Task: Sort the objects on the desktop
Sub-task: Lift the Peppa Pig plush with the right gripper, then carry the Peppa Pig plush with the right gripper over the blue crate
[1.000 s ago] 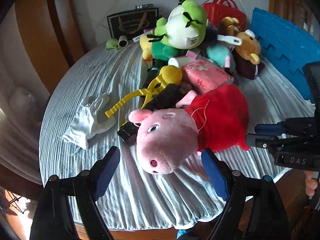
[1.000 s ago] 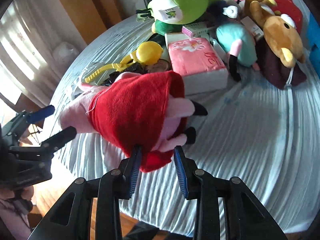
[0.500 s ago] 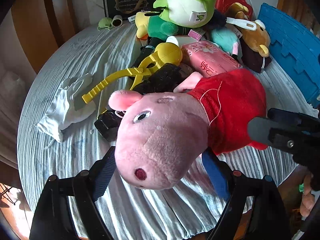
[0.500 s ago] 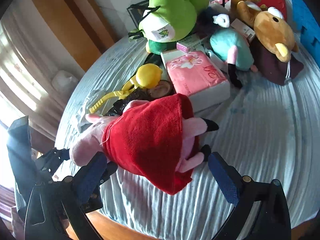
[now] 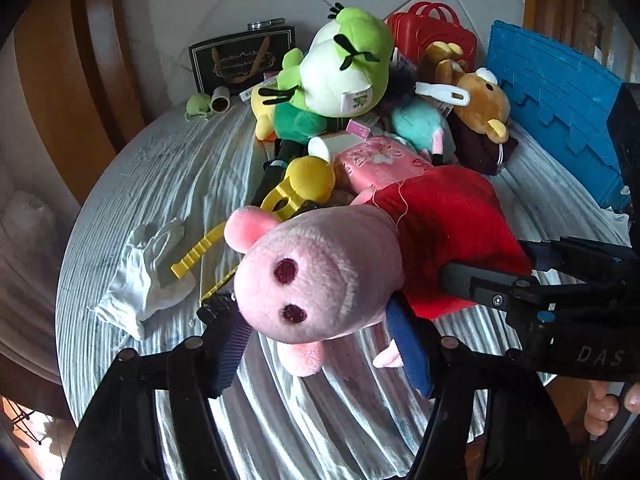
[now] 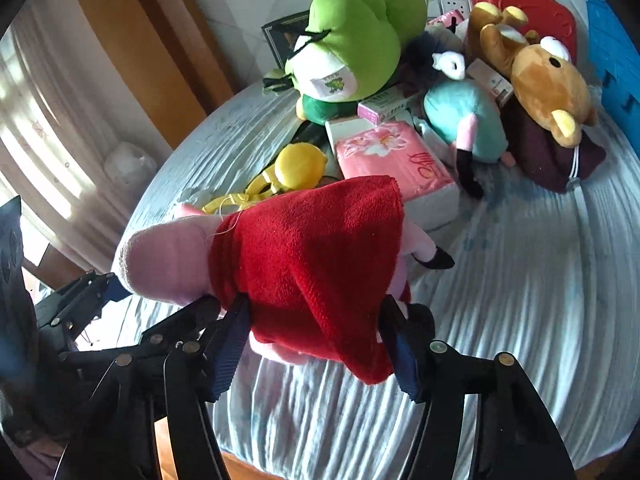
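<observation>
The pink pig plush (image 5: pixel 320 276) in the red dress lies across both grippers, its long axis running from the snout at about 8 o'clock in the left wrist view to the dress hem at about 3 o'clock. The left gripper (image 5: pixel 324 344) brackets the head: its two blue pads sit on either side of the snout, touching or nearly touching it, though how firmly they pinch I cannot tell. The right gripper (image 6: pixel 316 340) is clamped on the red dress, a pad pressed into the cloth on each side, so the body hangs from it above the table (image 6: pixel 520 320) rather than resting there; in this view the head points to 9 o'clock and the black-tipped feet to 3 o'clock. Both grippers are thus on the toy, the left at the head end and the right at the body end, so the coming move is probably a handover or a two-handed carry. For containers, a red basket (image 5: pixel 436 28) stands at 1 o'clock behind the brown bear plush (image 5: pixel 480 100), its inside hidden from here, and a blue crate (image 5: pixel 560 100) stands at 2 o'clock on the table's right edge with only its outer wall showing, so what either holds cannot be told.
</observation>
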Demonstrator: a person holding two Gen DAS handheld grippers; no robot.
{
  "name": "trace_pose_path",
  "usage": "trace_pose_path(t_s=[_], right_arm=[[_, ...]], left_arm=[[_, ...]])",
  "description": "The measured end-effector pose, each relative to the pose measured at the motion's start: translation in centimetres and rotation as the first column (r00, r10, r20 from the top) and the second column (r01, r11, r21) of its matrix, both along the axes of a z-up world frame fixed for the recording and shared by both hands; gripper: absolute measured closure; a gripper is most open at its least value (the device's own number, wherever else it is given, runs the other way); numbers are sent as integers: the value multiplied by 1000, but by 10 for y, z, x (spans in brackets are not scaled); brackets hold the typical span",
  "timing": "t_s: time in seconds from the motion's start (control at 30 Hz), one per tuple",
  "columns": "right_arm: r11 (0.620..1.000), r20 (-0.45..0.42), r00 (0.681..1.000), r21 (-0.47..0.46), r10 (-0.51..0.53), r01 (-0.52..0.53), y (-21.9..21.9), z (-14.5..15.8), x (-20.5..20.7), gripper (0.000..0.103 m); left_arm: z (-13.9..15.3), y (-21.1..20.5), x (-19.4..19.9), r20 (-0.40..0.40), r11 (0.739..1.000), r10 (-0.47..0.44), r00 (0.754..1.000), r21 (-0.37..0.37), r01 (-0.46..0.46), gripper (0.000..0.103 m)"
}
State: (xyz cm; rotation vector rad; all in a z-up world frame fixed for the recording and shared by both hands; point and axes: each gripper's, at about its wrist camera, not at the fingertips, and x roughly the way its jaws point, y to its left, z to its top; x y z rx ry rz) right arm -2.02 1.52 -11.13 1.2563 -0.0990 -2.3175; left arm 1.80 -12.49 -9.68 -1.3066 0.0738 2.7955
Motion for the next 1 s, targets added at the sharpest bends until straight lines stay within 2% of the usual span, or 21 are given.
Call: trace_pose_path(t_s=[0.1, 0.27, 0.5, 0.63, 0.8, 1.0], right_arm=[[1000, -27, 1000, 3, -6, 7, 8, 13, 3, 42], [1000, -109, 994, -14, -19, 18, 23, 50, 11, 43], [998, -233, 971, -31, -56, 50, 49, 111, 22, 44], [995, -305, 947, -50, -97, 85, 70, 149, 29, 44], [988, -404, 902, -65, -152, 138, 109, 200, 38, 44], [973, -498, 837, -82, -227, 214, 187, 244, 35, 44]], left_arm=[[13, 7, 1, -24, 1000, -10, 1000, 0, 10, 37], [48, 20, 7, -109, 1000, -30, 994, -2, 30, 37], [107, 43, 11, -237, 997, -73, 969, -10, 72, 37], [144, 63, 13, -315, 993, -113, 942, -20, 113, 37], [190, 100, 11, -405, 985, -168, 899, -29, 171, 37], [236, 179, -15, -495, 966, -244, 834, -49, 254, 37]])
